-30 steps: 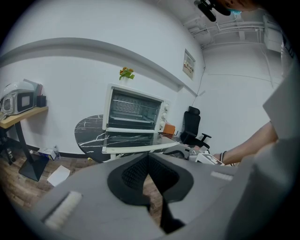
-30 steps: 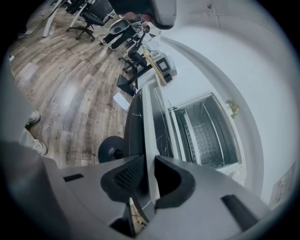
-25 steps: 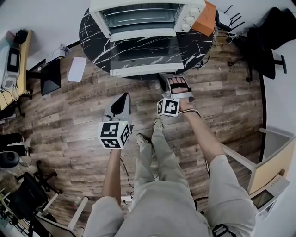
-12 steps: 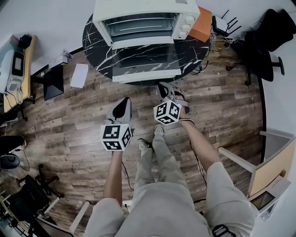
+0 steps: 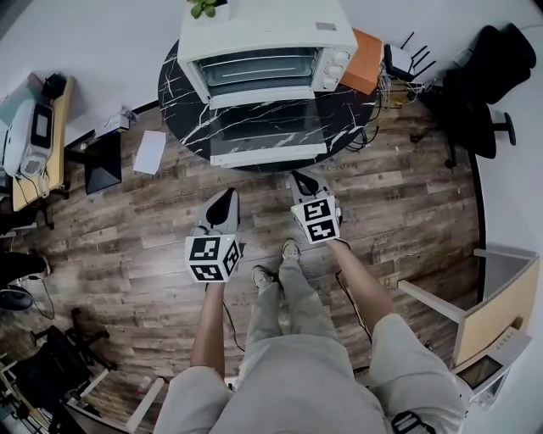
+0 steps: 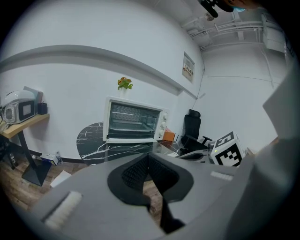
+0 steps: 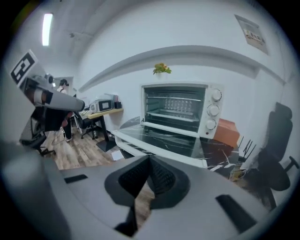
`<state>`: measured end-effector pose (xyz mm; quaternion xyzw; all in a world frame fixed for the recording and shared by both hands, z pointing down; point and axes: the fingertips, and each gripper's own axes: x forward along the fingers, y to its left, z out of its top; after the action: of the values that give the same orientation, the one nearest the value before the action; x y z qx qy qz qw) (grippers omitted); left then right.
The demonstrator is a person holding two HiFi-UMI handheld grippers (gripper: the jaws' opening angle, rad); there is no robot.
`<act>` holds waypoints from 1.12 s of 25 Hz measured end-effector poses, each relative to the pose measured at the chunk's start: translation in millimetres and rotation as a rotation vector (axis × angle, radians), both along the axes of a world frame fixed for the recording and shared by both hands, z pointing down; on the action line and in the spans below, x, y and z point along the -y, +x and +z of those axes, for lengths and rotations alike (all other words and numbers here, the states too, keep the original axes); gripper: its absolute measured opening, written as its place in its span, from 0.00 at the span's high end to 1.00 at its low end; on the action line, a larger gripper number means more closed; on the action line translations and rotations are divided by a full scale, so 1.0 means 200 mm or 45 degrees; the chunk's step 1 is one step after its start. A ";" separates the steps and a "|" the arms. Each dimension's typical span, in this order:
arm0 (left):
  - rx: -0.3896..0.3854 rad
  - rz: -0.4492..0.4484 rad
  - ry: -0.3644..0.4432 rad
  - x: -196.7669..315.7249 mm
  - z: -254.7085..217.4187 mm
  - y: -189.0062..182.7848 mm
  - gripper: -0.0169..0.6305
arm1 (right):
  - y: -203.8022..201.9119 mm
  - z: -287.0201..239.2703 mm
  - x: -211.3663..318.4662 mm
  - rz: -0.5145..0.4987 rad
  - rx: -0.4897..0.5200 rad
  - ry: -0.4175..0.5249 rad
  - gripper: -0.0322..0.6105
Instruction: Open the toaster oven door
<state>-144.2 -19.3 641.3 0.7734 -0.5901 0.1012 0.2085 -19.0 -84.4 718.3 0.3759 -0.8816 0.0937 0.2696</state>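
The white toaster oven (image 5: 267, 38) stands on a round black marble-patterned table (image 5: 178, 93), with its glass door (image 5: 267, 136) folded down open toward the person. The left gripper (image 5: 227, 197) and right gripper (image 5: 301, 180) hover clear of the door, each with its jaws pressed together on nothing.

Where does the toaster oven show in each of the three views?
Head view: oven at top centre, on the round black table.
Left gripper view: oven just left of centre.
Right gripper view: oven right of centre, larger.
Shared landmark: the plant on the oven's top, seen in all three views.
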 end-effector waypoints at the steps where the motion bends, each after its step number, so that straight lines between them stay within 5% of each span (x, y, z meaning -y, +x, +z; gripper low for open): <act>1: 0.002 -0.001 0.002 0.00 -0.02 0.00 0.96 | 0.01 -0.02 -0.01 0.006 0.017 -0.003 0.93; 28: 0.060 -0.030 0.082 -0.08 -0.44 -0.05 0.96 | 0.13 -0.75 -0.10 0.045 0.122 0.206 0.93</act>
<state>-154.7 -2.9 554.0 0.7700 -0.6069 0.0976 0.1707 7.6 -63.8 569.1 0.4071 -0.8914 0.0450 0.1941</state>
